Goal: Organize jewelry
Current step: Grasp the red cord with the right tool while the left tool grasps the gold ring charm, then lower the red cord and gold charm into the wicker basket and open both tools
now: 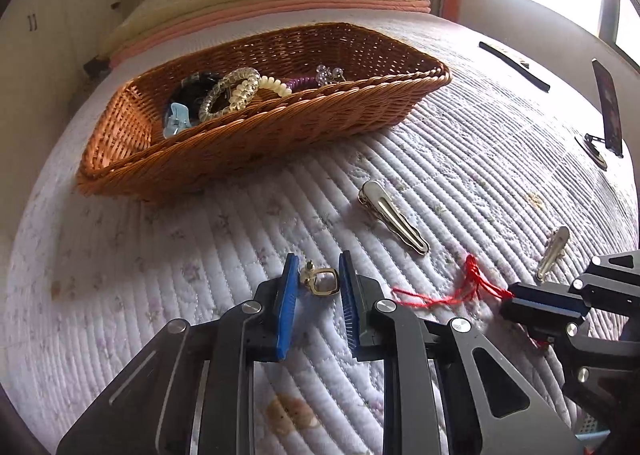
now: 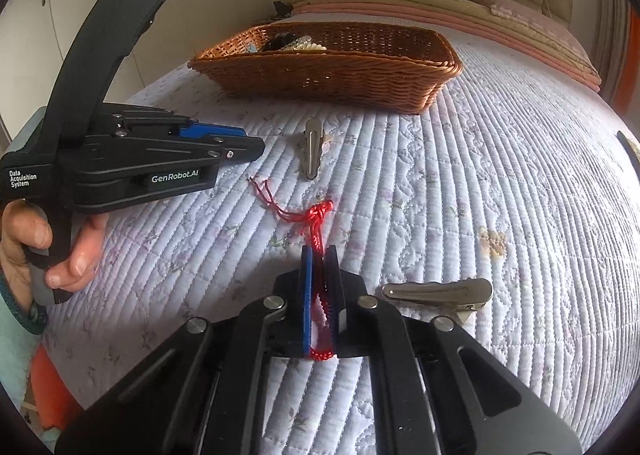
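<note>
2 grippers down on the quilt, each closing in on a piece of jewelry!

Left gripper [image 1: 318,283] has its blue pads either side of the gold ring [image 1: 320,281], whether they pinch it I cannot tell. Right gripper [image 2: 320,295] is clamped tight on the red cord [image 2: 318,223], its tail trailing toward the wicker basket [image 1: 280,135]. 2 silver hair clips [image 1: 394,225] [image 1: 554,253] lie on the quilt [image 1: 200,247] below that basket, which holds bracelets [image 1: 236,93].
</note>
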`<state>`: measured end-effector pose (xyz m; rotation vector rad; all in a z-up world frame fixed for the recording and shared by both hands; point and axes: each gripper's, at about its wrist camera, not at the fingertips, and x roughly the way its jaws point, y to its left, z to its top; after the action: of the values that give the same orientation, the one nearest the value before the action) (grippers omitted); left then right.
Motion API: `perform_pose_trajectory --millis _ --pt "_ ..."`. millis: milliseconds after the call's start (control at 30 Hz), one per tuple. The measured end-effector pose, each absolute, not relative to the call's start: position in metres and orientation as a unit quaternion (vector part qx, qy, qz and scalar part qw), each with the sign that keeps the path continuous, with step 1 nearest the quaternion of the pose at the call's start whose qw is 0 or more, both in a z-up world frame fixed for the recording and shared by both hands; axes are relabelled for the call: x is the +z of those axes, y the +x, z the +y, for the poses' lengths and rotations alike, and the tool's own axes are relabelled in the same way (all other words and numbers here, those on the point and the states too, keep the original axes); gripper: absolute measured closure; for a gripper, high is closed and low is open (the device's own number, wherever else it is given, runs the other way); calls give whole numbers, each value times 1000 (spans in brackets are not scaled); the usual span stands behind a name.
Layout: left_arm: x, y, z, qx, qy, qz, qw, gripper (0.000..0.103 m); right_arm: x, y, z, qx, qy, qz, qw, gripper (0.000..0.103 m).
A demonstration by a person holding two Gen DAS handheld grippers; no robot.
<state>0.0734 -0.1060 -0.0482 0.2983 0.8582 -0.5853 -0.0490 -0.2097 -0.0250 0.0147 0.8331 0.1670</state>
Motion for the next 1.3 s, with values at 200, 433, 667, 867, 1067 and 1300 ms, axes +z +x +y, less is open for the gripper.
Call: perform_pose_trajectory --millis 200,433,667,867,1067,1300 --pt "-39 62 -79 -276 112 402 866 84 -24 -56 -210 89 28 402 911 99" --pt "-33 49 -43 -272 59 403 872 84 -17 -62 -214 91 59 395 912 99" --pt "-11 36 -31 -276 34 377 884 84 23 -65 -215 92 73 351 929 99" --pt "30 36 -33 -292 6 323 900 84 70 -53 -221 85 72 297 948 99" --pt "65 68 -50 -280 -3 285 917 84 111 -7 -234 75 84 259 959 99" --pt "65 134 -76 -239 18 302 923 84 116 77 -254 75 120 286 948 99"
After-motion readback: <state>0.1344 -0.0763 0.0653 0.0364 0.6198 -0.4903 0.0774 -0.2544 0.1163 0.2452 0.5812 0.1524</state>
